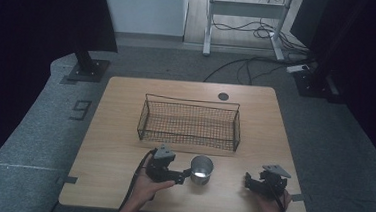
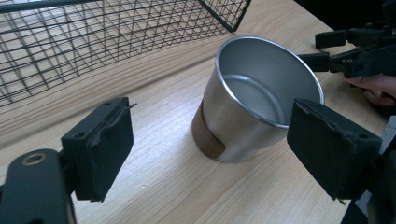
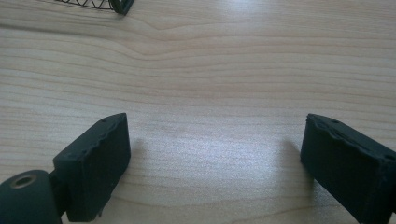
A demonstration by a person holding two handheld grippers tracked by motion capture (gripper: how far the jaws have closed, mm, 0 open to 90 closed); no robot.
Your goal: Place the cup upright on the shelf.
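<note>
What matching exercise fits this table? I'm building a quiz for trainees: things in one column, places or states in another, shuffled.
Things:
1. metal cup
2. wire basket
3. left gripper
4. right gripper

Places or states:
A. empty, at the table's middle
B. open over bare wood
C. upright, in front of the basket
D. open, beside the cup

Pairs: 1-C, 2-A, 3-D, 4-B

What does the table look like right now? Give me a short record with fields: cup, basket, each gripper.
cup: metal cup upright on the table, open side up, brown band near its base
basket: wire basket behind the cup, nothing visible inside
left gripper: left gripper jaws apart, cup just ahead of them, pads not pressing it
right gripper: right gripper jaws apart over bare wood, nothing between them
</note>
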